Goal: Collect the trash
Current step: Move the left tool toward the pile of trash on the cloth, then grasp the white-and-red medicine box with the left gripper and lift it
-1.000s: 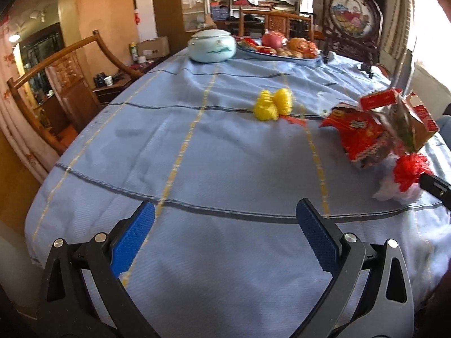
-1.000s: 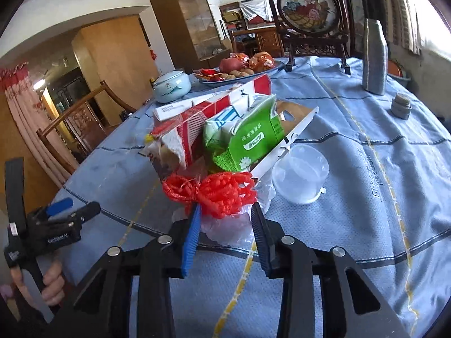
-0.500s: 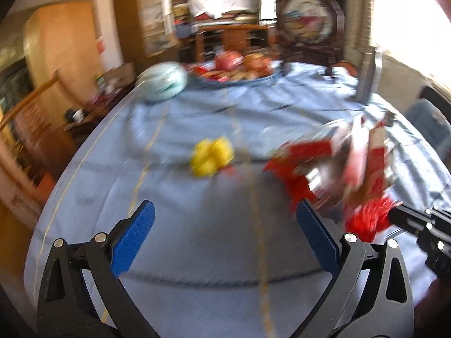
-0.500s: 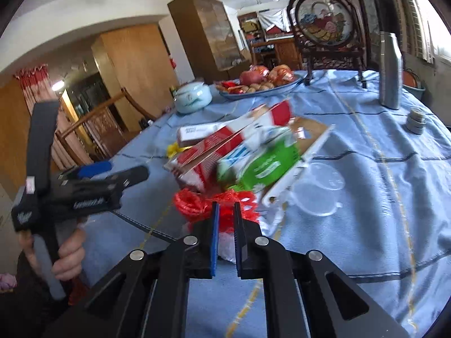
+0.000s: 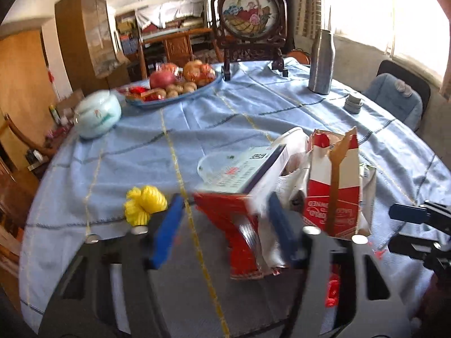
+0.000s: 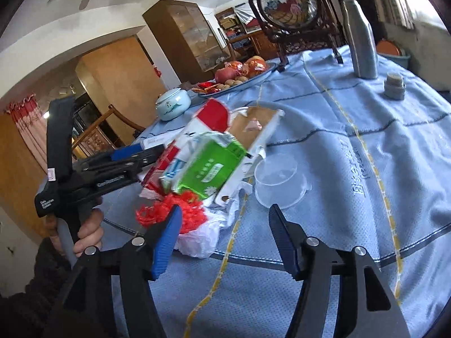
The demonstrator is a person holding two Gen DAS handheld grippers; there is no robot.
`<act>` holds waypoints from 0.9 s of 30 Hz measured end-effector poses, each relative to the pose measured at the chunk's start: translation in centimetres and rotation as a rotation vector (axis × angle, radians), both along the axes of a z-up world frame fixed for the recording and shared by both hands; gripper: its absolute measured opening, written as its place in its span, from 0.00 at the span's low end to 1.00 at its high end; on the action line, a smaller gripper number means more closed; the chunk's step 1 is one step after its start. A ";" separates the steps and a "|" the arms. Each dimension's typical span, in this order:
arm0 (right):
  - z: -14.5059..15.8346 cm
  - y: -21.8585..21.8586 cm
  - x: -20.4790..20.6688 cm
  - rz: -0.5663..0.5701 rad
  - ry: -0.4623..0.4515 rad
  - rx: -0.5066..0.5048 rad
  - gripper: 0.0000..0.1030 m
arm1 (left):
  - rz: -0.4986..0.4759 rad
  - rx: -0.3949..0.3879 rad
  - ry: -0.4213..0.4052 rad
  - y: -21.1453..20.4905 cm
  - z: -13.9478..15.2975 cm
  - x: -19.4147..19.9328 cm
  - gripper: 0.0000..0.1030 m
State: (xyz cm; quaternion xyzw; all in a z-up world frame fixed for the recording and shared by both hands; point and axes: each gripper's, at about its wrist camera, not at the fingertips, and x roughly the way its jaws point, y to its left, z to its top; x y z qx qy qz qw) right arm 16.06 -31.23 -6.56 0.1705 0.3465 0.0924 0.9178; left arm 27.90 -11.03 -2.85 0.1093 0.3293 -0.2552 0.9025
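A heap of trash lies on the blue tablecloth: a red snack pack, a white box, a torn red-and-white carton, a green tissue pack, a clear cup, a red net bundle on a white bag. A yellow net bundle lies apart to the left. My left gripper is closing with the red pack between its pads, the left pad still clear of it. My right gripper is opening just short of the red net, gripping nothing.
A fruit platter, a pale lidded jar, a steel bottle, a framed embroidery stand and a small stack of caps stand at the back. A person's hand holds the left gripper.
My left gripper swung right from bare cloth to the trash heap and its jaws narrowed around the red pack. My right gripper shut at the red net, then opened wide again.
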 end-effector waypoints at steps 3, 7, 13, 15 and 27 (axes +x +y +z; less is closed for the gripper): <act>-0.2 -0.7 0.1 -0.019 0.007 0.030 0.74 | 0.041 -0.018 0.023 2.4 -0.1 0.1 0.57; -0.6 -1.2 0.3 -0.016 0.012 0.077 0.79 | 0.116 0.005 0.019 4.8 -0.4 -0.1 0.79; -0.7 -1.0 0.3 -0.009 0.029 0.089 0.80 | 0.033 0.042 -0.001 2.6 -0.1 0.5 0.82; -0.7 -0.9 0.2 -0.011 0.032 0.091 0.80 | -0.015 -0.011 0.035 2.2 0.3 0.5 0.84; -1.0 -1.3 0.4 -0.004 0.048 0.131 0.81 | -0.115 -0.184 0.287 1.2 -0.6 5.4 0.65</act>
